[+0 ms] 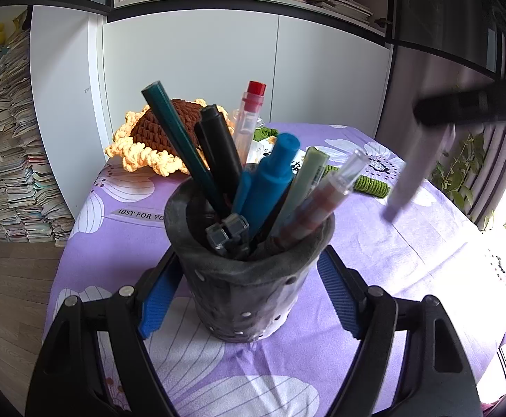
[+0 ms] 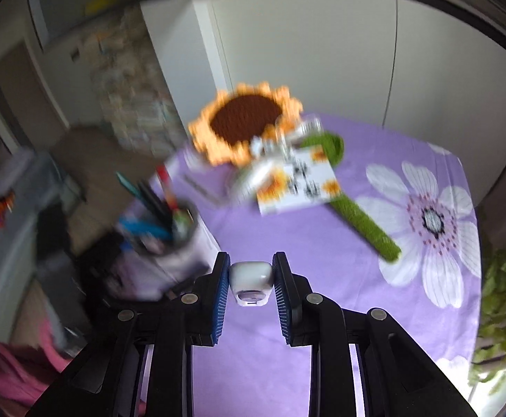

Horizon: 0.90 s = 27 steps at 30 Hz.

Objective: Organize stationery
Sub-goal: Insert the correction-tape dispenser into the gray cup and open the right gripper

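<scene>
The left gripper [image 1: 249, 295] had its blue-padded fingers [image 1: 159, 299] closed on either side of a dark perforated pen holder [image 1: 246, 299], which stood upright on the purple flowered cloth [image 1: 409, 253] covering the bench. The holder was crowded with pens: a dark green pencil [image 1: 176, 135], a black marker [image 1: 221, 146], a blue marker [image 1: 273, 177], a pale green pen [image 1: 301, 184], a clear pen with a reddish barrel [image 1: 326, 201] and a red-capped pen [image 1: 251, 114].

The right gripper [image 2: 251, 278] held a pale pen [image 2: 251, 276] end-on between its fingers [image 2: 219, 295], the pads pressed narrowly against its sides. In the left wrist view that pen [image 1: 412, 177] hung blurred and tilted above the cloth, to the right of the holder and apart from it.

Farther back on the bench lay a crocheted sunflower [image 2: 246, 121] with a green stem [image 2: 364, 222], and a printed card [image 2: 298, 187] resting over the stem. White cabinet doors [image 1: 218, 69] stood behind, and a stack of books [image 1: 6, 153] was piled on the floor at the left.
</scene>
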Each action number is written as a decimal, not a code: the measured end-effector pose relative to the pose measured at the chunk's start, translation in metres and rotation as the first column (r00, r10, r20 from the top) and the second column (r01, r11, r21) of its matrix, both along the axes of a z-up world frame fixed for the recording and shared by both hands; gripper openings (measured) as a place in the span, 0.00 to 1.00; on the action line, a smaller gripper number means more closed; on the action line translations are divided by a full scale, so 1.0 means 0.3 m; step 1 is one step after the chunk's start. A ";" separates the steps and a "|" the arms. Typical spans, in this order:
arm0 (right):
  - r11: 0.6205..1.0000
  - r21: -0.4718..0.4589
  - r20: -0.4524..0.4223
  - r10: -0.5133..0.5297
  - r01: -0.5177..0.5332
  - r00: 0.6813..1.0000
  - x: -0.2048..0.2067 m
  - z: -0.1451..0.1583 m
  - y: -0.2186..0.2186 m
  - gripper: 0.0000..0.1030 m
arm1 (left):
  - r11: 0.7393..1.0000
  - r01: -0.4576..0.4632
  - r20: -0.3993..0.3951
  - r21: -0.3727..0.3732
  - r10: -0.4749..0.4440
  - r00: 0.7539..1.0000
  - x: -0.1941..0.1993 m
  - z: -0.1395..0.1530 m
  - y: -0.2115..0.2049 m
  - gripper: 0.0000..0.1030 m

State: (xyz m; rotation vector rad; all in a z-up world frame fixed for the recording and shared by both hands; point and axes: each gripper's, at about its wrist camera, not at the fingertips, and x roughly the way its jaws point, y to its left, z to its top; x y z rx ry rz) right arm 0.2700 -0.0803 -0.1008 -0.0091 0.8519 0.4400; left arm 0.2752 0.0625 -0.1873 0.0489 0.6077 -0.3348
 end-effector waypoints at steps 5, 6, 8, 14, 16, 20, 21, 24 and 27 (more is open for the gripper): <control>0.993 0.098 0.068 0.052 -0.059 0.996 0.012 0.084 0.047 0.25 | 1.000 0.003 0.006 -0.001 -0.003 1.000 -0.004 0.002 0.002 0.75; 0.992 0.105 0.073 0.069 -0.076 0.995 0.016 0.094 0.060 0.25 | 1.000 0.002 0.004 -0.002 -0.002 1.000 -0.001 0.001 0.003 0.75; 0.989 0.106 0.104 0.097 -0.108 0.990 0.020 0.117 0.091 0.25 | 1.000 0.000 0.002 -0.005 0.000 1.000 0.000 0.000 0.007 0.74; 0.982 0.113 0.147 0.133 -0.150 0.980 0.036 0.155 0.128 0.25 | 1.000 -0.004 0.005 -0.012 0.004 1.000 -0.006 0.000 0.010 0.68; 0.981 0.114 0.143 0.140 -0.156 0.980 0.041 0.149 0.132 0.25 | 1.000 -0.004 0.005 -0.011 0.004 1.000 -0.007 0.000 0.010 0.68; 0.980 0.104 0.125 0.156 -0.169 0.980 0.048 0.127 0.143 0.25 | 1.000 -0.004 0.005 -0.011 0.004 1.000 -0.007 0.000 0.010 0.68; 0.980 0.102 0.121 0.159 -0.172 0.980 0.050 0.121 0.146 0.25 | 1.000 -0.004 0.005 -0.011 0.004 1.000 -0.007 0.000 0.010 0.68; 0.980 0.089 0.122 0.167 -0.178 0.978 0.051 0.110 0.155 0.25 | 1.000 -0.004 0.005 -0.011 0.004 1.000 -0.007 0.000 0.010 0.68; 0.979 0.080 0.122 0.175 -0.185 0.977 0.052 0.104 0.161 0.25 | 1.000 -0.004 0.005 -0.011 0.004 1.000 -0.007 0.000 0.010 0.68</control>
